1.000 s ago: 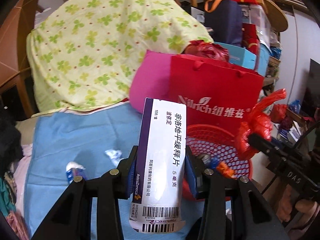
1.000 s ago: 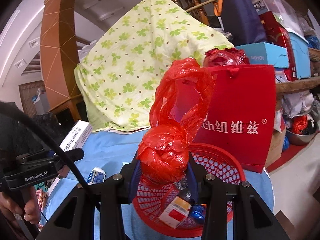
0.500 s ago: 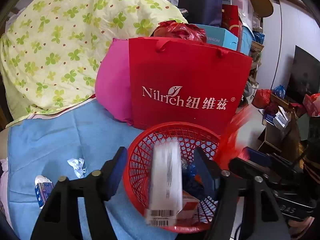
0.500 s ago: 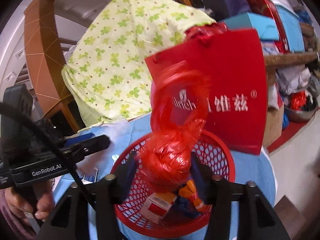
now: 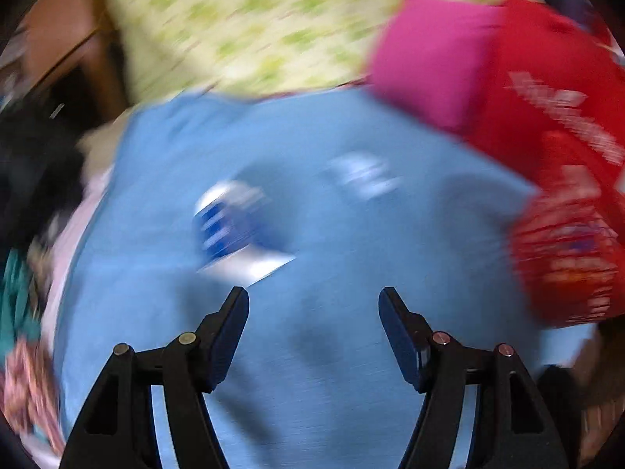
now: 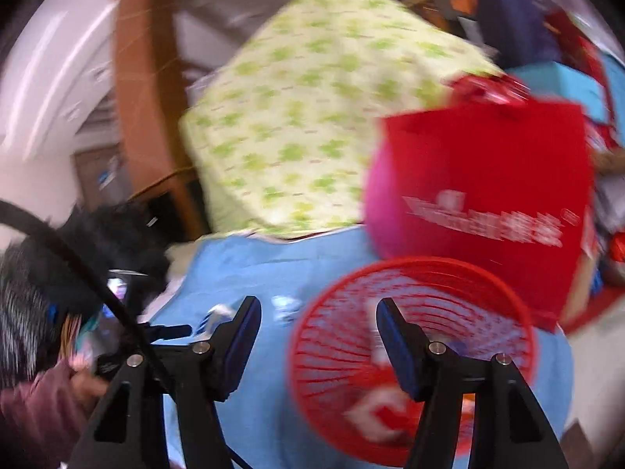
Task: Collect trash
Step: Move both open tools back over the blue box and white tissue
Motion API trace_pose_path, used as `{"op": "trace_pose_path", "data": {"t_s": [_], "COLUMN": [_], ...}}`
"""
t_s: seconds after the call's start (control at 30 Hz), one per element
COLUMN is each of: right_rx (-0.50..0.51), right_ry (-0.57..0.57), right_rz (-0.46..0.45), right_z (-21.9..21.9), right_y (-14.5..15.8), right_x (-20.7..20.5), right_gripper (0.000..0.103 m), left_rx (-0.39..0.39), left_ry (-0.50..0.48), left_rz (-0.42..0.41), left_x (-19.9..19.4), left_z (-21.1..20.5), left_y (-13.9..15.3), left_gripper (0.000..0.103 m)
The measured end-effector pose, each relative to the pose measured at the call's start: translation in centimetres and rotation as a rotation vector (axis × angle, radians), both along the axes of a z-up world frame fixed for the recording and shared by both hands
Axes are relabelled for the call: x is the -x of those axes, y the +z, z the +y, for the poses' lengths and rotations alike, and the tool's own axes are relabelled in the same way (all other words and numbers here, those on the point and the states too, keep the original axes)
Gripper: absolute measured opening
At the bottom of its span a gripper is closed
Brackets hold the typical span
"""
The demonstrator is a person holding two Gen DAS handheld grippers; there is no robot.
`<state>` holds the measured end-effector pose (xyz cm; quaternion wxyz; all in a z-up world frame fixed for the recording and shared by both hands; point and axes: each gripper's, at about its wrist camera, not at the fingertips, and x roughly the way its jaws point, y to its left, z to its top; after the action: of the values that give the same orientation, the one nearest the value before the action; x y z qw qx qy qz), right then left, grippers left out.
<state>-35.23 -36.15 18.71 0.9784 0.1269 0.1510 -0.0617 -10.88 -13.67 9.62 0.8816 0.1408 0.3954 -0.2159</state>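
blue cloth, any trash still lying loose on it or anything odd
Yes. Two pieces lie loose on the blue cloth, outside the red basket: a blue-and-white carton and a small white scrap. Blur hides finer detail.

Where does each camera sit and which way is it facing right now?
Left wrist: on the open left gripper, looking down at the blue cloth and a blurred blue-white packet.
Right wrist: on the open right gripper, facing the red basket; the person's left hand shows.
Shared: cloth, basket, red bag.
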Motion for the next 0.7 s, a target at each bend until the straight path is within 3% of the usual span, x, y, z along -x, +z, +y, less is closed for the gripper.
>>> {"op": "trace_pose_path", "data": {"t_s": [0.1, 0.2, 0.3, 0.43, 0.57, 0.63, 0.7], "right_rx": [0.087, 0.145, 0.178, 0.192, 0.196, 0.214, 0.198], "right_ry": [0.118, 0.22, 0.278, 0.248, 0.2, 0.189, 0.193], "right_rz": [0.048, 0.127, 0.208, 0.311, 0.378, 0.389, 0.398], "right_z": [5.1, 9.2, 11.7, 11.6, 10.2, 9.8, 9.3], "right_y": [-0.9, -3.0, -6.1, -10.3, -13.4, -14.5, -15.4], "right_x": [-3.2, -6.9, -11.0, -16.3, -21.1, -23.2, -24.7], "right_gripper": [0.065, 0.065, 0.065, 0.065, 0.065, 0.065, 0.065], "left_rx": [-0.039, -0.067, -0.013, -0.009, -0.017, 0.031, 0.0], "left_ry": [0.117, 0.141, 0.152, 0.152, 0.183, 0.188, 0.198], "left_rz": [0.038, 0.074, 0.064, 0.04, 0.033, 0.0, -0.025], "left_x": [-2.7, -4.5, -6.0, -8.6, -10.9, -10.9, -10.5], "left_z": [4.1, 5.7, 6.3, 5.8, 5.6, 6.4, 6.1], "left_y": [-3.5, -6.0, -6.9, -7.1, -7.8, -8.1, -8.1], "left_gripper": [0.07, 0.07, 0.079, 0.082, 0.103, 0.103, 0.103]}}
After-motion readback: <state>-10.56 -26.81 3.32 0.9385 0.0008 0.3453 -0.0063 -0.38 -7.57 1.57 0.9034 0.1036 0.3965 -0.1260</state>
